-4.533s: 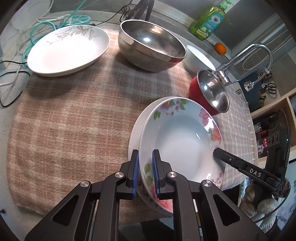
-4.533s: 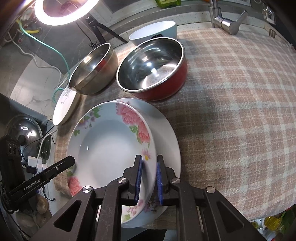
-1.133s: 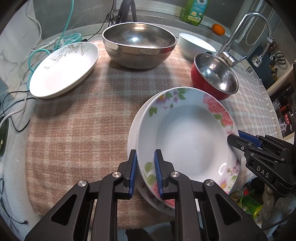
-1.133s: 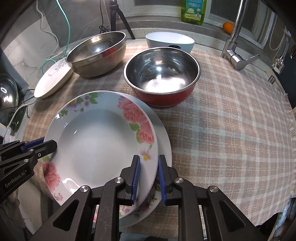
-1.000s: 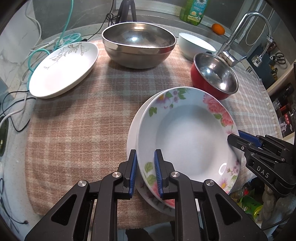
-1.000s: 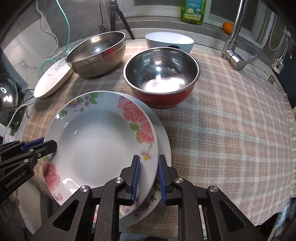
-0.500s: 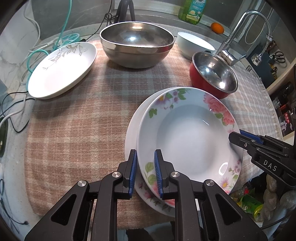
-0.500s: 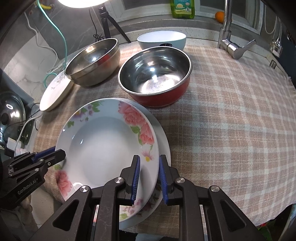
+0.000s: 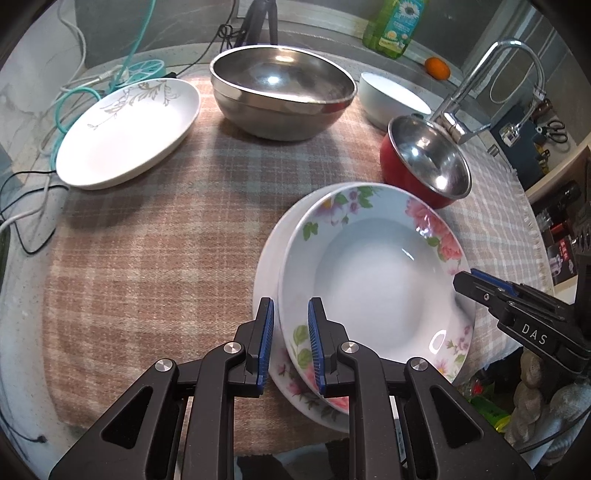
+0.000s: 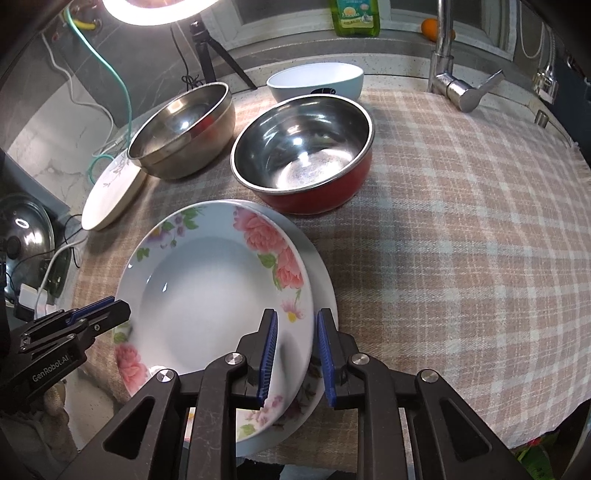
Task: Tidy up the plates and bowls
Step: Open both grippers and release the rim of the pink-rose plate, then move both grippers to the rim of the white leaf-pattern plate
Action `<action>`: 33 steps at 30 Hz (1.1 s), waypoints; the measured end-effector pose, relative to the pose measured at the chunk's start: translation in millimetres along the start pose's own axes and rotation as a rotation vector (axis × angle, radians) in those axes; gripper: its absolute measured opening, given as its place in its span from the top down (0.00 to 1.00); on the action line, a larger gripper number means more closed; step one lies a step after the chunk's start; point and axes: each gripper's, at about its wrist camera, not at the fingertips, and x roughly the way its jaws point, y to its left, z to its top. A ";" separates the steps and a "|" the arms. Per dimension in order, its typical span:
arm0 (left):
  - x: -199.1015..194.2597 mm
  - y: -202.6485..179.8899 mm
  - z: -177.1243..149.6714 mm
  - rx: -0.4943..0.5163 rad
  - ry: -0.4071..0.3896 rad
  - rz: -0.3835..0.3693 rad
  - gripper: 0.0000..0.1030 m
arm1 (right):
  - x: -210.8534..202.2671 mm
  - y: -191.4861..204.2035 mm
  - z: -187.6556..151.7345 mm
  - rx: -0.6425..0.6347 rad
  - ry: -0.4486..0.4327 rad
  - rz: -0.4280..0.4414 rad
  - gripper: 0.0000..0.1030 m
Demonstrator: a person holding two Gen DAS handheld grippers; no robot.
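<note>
A floral deep plate [image 9: 376, 280] [image 10: 218, 291] rests tilted on a second floral plate [image 9: 269, 266] [image 10: 325, 291] lying on the checked cloth. My left gripper [image 9: 290, 328] straddles the upper plate's near rim with its jaws slightly apart. My right gripper [image 10: 295, 343] straddles the opposite rim, jaws also parted. Each gripper shows in the other's view: the right one in the left wrist view [image 9: 480, 284] and the left one in the right wrist view [image 10: 99, 310].
A white oval plate [image 9: 129, 129], a large steel bowl [image 9: 280, 96], a white bowl [image 9: 391, 99] and a red steel-lined bowl [image 9: 428, 166] stand farther back. A faucet [image 9: 480, 81] and a green soap bottle [image 9: 395, 26] are behind. Cables lie at left. The cloth edge is near.
Both grippers' jaws have opened a little around the upper plate's rim. The upper plate sits lower on the plate beneath.
</note>
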 end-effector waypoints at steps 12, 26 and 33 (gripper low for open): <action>-27.4 29.4 2.8 -0.077 -0.059 -0.017 0.84 | -22.6 13.2 12.0 -0.013 -0.067 0.029 0.80; -65.3 84.2 4.1 -0.204 -0.145 0.017 0.84 | -37.0 78.5 40.5 -0.120 -0.137 0.122 0.80; -80.0 128.8 16.8 -0.259 -0.192 0.050 0.84 | -32.2 130.8 70.8 -0.226 -0.136 0.155 0.80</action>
